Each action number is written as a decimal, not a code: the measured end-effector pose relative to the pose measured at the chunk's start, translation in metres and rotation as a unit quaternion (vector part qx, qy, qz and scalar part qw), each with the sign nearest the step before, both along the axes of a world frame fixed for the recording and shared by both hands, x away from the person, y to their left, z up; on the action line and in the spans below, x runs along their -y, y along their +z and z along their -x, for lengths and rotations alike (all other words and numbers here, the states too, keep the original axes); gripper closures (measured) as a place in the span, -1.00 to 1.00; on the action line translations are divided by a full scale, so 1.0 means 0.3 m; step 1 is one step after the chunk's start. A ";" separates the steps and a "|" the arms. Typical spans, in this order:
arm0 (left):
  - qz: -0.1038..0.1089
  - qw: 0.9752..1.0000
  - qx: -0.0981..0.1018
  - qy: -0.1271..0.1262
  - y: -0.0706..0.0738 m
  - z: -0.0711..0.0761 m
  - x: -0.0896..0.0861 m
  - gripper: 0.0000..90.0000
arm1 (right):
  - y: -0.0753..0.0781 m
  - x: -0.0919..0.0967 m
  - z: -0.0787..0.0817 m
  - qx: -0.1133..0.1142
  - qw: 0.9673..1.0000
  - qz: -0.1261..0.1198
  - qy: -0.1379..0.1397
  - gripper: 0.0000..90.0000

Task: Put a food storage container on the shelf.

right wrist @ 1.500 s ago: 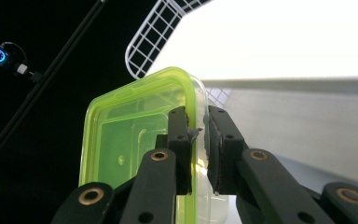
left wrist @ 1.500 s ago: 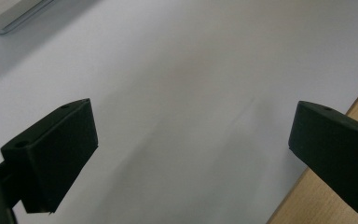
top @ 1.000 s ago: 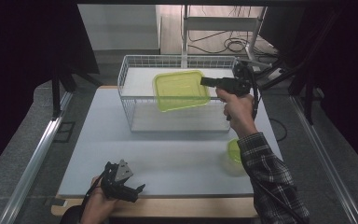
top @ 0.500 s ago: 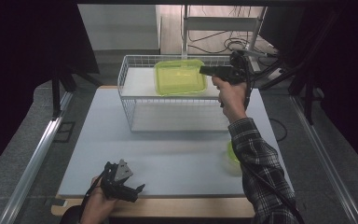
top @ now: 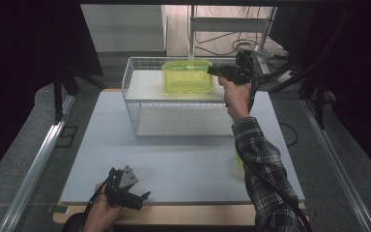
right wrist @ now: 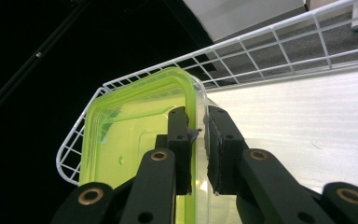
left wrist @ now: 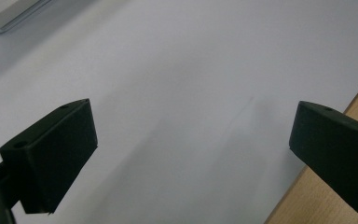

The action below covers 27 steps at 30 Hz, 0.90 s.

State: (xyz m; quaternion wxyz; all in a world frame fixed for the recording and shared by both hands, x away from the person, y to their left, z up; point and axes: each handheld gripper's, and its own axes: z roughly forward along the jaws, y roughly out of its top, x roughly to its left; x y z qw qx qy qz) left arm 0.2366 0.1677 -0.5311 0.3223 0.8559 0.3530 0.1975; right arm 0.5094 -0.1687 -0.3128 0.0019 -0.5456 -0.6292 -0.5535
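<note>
A lime-green plastic container (top: 187, 76) hangs over the back part of a white wire basket (top: 131, 106), roughly level. My right gripper (top: 210, 71) holds it from the right, shut on its rim. In the right gripper view the two pads clamp the container's wall (right wrist: 135, 144) just above the basket's corner (right wrist: 270, 39), and my right gripper (right wrist: 198, 123) has nothing else in it. My left gripper (top: 142, 199) rests low at the table's front edge, left of centre. In the left gripper view my left gripper (left wrist: 191, 130) stands open, with bare white tabletop between its jaws.
The basket stands at the back middle of the white table (top: 174, 159) and has a pale liner inside. A second lime-green thing (top: 238, 163) lies at the right, partly hidden by the plaid sleeve. The table's wooden front edge (left wrist: 349, 100) runs beside the left gripper.
My right gripper has carried the container farther back over the basket and slightly left. The container was tilted and now hangs nearly level. The left gripper has not moved.
</note>
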 end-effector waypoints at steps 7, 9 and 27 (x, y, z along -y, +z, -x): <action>-0.005 1.000 -0.001 -0.004 -0.002 0.000 0.004 -0.98 | -0.012 -0.010 -0.011 0.008 1.000 0.026 0.002 0.72; -0.005 1.000 -0.002 -0.004 -0.003 0.000 0.005 -0.98 | -0.012 -0.015 -0.017 0.009 0.999 0.040 0.002 0.69; -0.002 1.000 -0.003 -0.002 0.000 0.000 0.003 -0.99 | 0.002 -0.044 -0.025 0.056 0.987 0.148 0.016 0.00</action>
